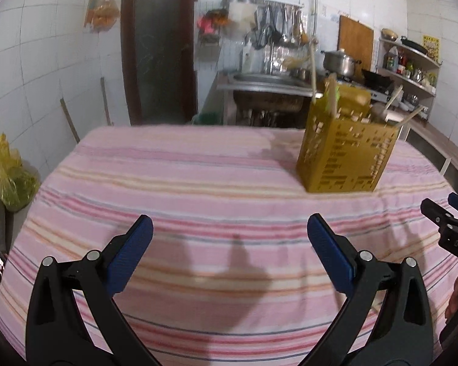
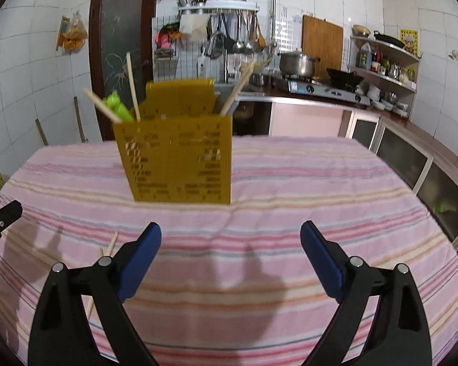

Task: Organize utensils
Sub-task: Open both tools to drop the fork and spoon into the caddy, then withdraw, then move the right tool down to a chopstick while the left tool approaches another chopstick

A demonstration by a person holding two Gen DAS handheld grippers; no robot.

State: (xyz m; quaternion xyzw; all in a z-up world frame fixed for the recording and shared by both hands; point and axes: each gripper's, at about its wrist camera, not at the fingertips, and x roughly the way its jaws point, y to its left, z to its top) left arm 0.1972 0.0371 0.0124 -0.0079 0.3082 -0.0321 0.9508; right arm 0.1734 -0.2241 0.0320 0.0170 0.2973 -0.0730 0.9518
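A yellow perforated utensil holder [image 1: 345, 155] stands on the pink striped tablecloth [image 1: 198, 183], at the right in the left wrist view and left of centre in the right wrist view [image 2: 177, 158]. Wooden chopsticks [image 2: 132, 87] and a green utensil [image 2: 117, 108] stick out of it. A loose pair of chopsticks [image 2: 108, 251] lies on the cloth, partly hidden behind my right gripper's left finger. My left gripper [image 1: 230, 254] is open and empty above the cloth. My right gripper [image 2: 230, 259] is open and empty in front of the holder.
A kitchen counter with a sink [image 1: 268, 82], a gas stove [image 2: 323, 87], a pot [image 2: 297, 62] and shelves [image 2: 384, 70] runs behind the table. A dark door [image 2: 122, 45] stands at the back left. A yellow bag [image 1: 10, 174] sits beside the table's left edge.
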